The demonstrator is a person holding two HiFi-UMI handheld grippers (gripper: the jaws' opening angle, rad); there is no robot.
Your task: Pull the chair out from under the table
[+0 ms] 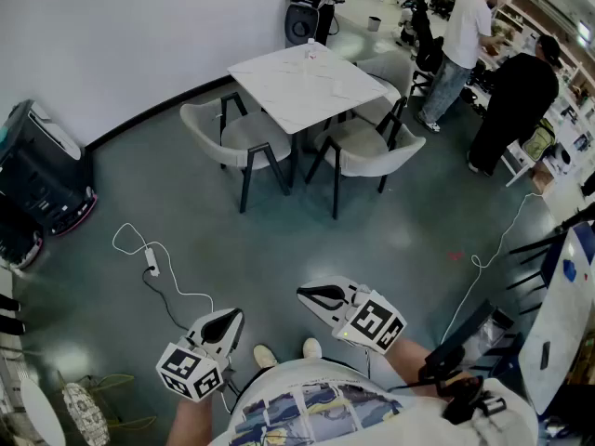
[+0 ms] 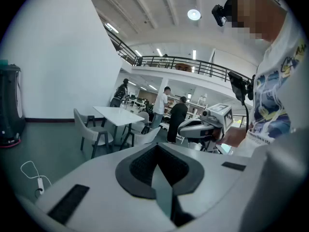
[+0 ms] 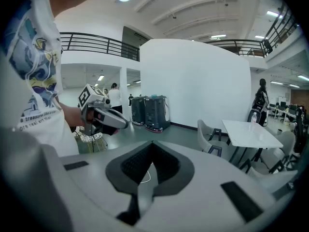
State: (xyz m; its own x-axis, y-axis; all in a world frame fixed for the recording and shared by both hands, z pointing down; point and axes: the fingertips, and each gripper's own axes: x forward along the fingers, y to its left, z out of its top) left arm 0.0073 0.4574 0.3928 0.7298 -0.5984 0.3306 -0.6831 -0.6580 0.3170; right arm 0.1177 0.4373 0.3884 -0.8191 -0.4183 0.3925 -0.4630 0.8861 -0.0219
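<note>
Left gripper [image 1: 232,317], right gripper [image 1: 303,294] — both closed, empty — well apart from table [image 1: 307,84]; chairs [image 1: 367,151] tucked under it.

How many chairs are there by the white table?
3 pale grey padded chairs with black legs: left chair left of the white square table, near chair at its front right, far chair at its right, partly hidden. Another may hide behind the table.

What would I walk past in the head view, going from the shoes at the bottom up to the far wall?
White cable on the floor → nearest grey chair → white table → black machine by the far wall.
</note>
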